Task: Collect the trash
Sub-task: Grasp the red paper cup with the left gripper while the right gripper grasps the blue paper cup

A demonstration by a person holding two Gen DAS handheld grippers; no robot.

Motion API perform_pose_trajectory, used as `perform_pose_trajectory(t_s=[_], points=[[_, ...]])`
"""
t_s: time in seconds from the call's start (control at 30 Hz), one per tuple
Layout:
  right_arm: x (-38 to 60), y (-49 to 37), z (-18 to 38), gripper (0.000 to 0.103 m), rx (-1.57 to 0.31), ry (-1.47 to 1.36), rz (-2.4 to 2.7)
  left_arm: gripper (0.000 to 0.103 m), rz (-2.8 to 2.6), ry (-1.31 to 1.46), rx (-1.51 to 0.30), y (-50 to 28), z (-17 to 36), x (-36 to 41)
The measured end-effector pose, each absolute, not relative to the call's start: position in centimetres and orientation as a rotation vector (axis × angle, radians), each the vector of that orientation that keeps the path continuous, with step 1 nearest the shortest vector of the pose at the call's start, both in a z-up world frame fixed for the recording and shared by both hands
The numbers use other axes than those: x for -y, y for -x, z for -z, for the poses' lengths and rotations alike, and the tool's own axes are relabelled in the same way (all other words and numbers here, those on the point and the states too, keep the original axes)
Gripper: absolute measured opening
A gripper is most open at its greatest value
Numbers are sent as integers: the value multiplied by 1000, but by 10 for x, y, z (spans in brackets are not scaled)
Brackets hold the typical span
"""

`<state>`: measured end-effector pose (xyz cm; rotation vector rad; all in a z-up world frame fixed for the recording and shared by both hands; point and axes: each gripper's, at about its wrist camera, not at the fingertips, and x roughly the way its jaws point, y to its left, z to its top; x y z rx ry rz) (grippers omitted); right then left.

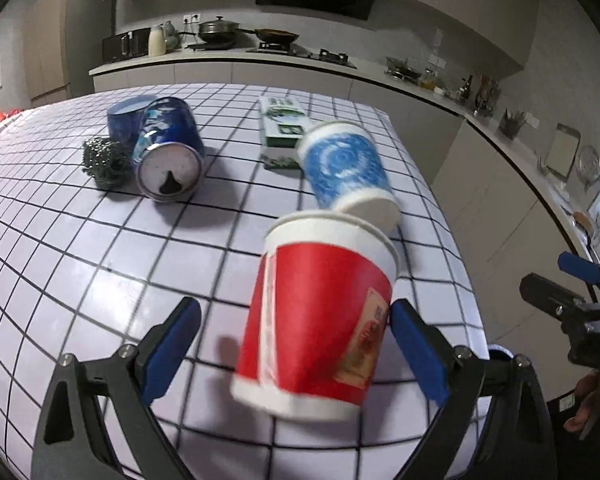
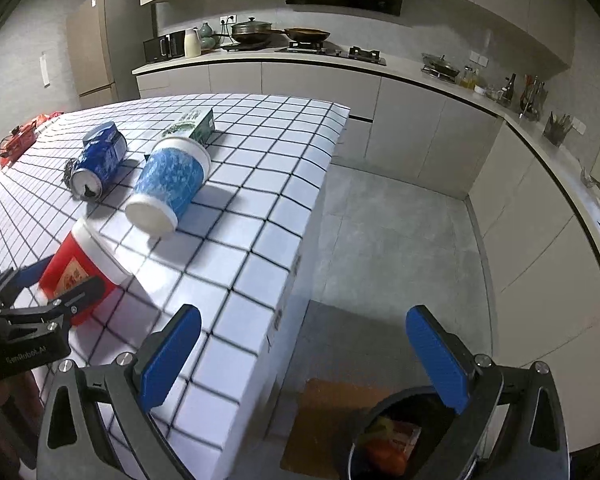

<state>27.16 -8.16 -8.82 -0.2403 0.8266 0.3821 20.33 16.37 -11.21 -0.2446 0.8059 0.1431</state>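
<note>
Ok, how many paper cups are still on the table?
2. The red cup lies on its side near the table's front edge, between the left gripper's open jaws. The blue cup lies on its side just beyond it, in front of the green carton.

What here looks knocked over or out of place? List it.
The red cup, blue cup and blue can all lie tipped on the checked table. A steel scourer sits against the can, odd among drink containers.
</note>
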Motion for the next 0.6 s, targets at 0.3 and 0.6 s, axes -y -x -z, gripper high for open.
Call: perform_pose_trajectory(t_s=[0.3,0.6], points=[[23,-291,90,103,-826,256,-460,80,-249,326,-838,-196,122,-225],[-43,-301,103,103,-847,262,-541,78,-369,344,-834,-176,123,-292]])
